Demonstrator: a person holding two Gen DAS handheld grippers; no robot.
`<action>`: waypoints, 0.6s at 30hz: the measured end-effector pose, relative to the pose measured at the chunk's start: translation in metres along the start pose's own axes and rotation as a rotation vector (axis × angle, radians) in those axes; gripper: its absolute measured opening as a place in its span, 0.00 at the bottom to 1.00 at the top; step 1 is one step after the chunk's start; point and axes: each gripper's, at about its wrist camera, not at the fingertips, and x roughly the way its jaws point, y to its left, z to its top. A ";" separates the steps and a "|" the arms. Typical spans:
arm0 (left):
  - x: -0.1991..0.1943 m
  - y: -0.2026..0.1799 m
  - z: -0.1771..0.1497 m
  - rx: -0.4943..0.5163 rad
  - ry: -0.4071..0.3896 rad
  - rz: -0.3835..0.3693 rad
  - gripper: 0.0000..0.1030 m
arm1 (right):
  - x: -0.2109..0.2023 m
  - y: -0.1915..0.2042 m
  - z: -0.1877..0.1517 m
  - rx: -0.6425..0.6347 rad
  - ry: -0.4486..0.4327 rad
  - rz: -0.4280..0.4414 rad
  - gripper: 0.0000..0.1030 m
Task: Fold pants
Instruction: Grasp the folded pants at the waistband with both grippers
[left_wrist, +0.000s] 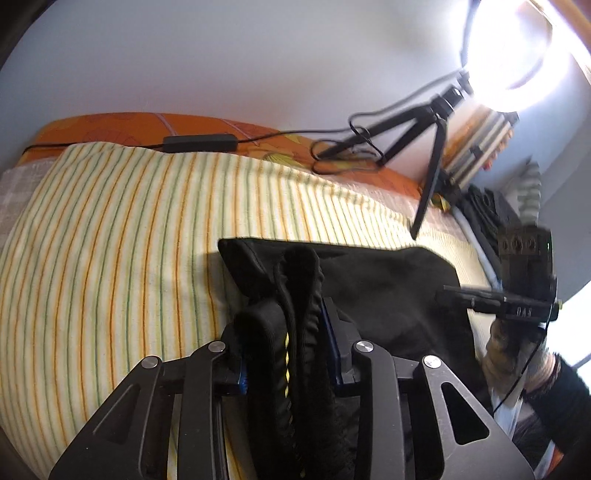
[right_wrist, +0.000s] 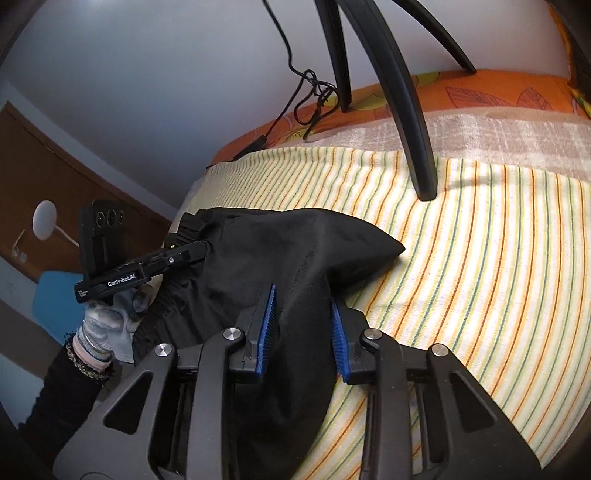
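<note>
Black pants (left_wrist: 369, 280) lie bunched on a striped bedspread (left_wrist: 110, 229). My left gripper (left_wrist: 286, 328) is shut on the gathered waistband (left_wrist: 299, 266), which fills the space between its blue pads. In the right wrist view the pants (right_wrist: 280, 251) spread across the striped bedspread (right_wrist: 480, 258). My right gripper (right_wrist: 303, 310) has black cloth between its blue pads (right_wrist: 269, 314), and the jaws stand apart with a gap on either side of the cloth. The left gripper also shows in the right wrist view (right_wrist: 199, 251), closed on the waistband edge. The right gripper shows in the left wrist view (left_wrist: 443, 293).
A black tripod (left_wrist: 424, 147) with a bright ring light (left_wrist: 509, 48) stands on the bed at the back; its leg (right_wrist: 413, 122) comes down close behind the pants. A cable and power brick (left_wrist: 199, 142) lie along the orange sheet. The wall is behind.
</note>
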 end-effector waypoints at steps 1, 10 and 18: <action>0.002 0.000 0.001 -0.008 -0.007 -0.002 0.28 | 0.001 0.000 0.000 0.003 -0.002 -0.001 0.30; 0.001 -0.013 -0.004 0.062 -0.029 0.055 0.14 | 0.003 0.012 -0.002 -0.036 -0.006 -0.060 0.11; -0.001 -0.016 -0.004 0.090 -0.039 0.069 0.13 | 0.003 0.014 0.000 -0.041 -0.013 -0.072 0.10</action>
